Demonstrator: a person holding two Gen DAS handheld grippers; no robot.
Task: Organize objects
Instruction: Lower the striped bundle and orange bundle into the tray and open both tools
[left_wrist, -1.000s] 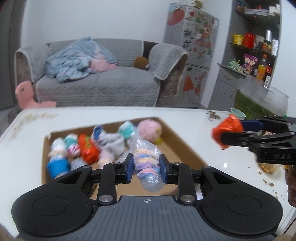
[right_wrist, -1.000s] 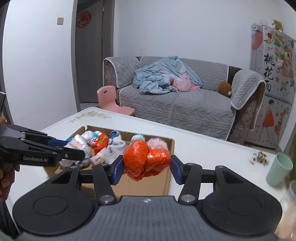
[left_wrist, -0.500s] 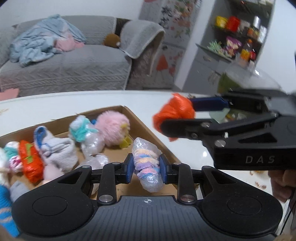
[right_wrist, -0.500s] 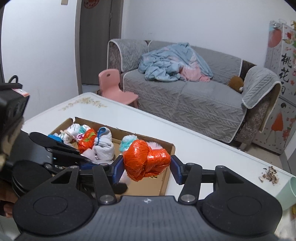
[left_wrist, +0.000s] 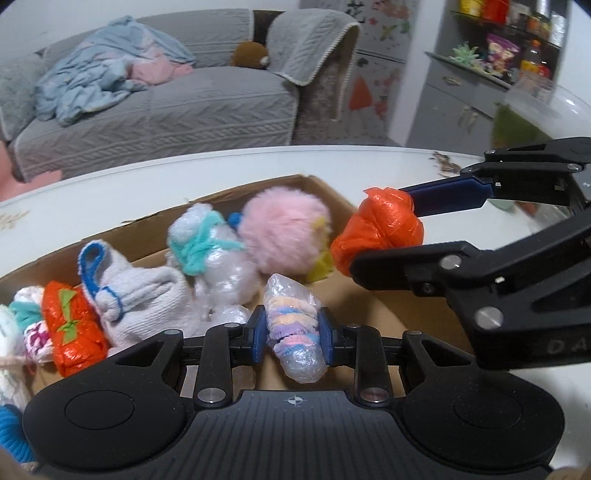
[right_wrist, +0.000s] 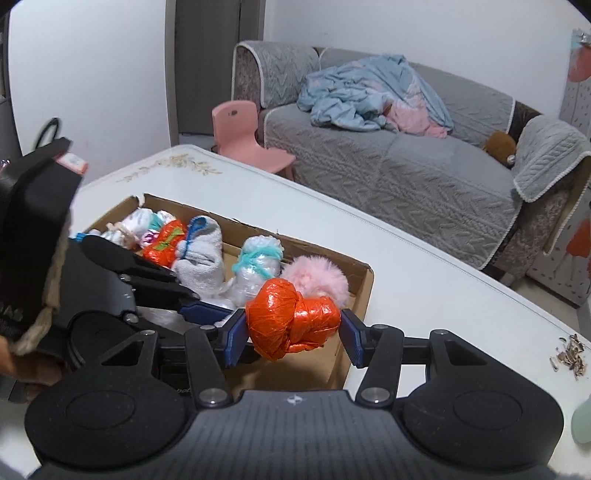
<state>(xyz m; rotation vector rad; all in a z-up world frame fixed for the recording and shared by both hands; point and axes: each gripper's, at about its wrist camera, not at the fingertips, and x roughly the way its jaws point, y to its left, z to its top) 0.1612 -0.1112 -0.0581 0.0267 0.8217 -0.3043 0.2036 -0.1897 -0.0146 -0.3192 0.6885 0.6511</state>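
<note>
Pastel stripes of pink, yellow and lilac show through the clear wrap of the sock bundle (left_wrist: 293, 325), which is pinched between the blue pads of the left gripper (left_wrist: 293, 334) and hangs above the near right part of the cardboard box (left_wrist: 236, 192). Just right of it in the left wrist view, the right gripper (right_wrist: 293, 332) holds an orange plastic-wrapped bundle (right_wrist: 291, 319), clamped on both sides by its pads; this bundle hovers over the box's right end, close to the wall there.

Inside the box lie other wrapped pieces in a loose row: a fluffy pink ball (left_wrist: 284, 232) nearest the right end (with something yellow tucked under it), a clear-wrapped white bundle tied with teal yarn (left_wrist: 207, 247), a white knitted sock with a blue loop (left_wrist: 133, 291), and a flat orange packet with green marks (left_wrist: 74, 328). Further left are smaller patterned bundles, too blurred to tell apart.

The box stands on a white table (right_wrist: 424, 280) with a faint floral print near one corner. A scatter of seed husks (right_wrist: 569, 354) lies on the table well apart from the box. Beyond the table stands a grey sofa (right_wrist: 406, 166) with a crumpled blue blanket (right_wrist: 369, 92) on it and a small pink chair (right_wrist: 243, 140) beside its arm.
</note>
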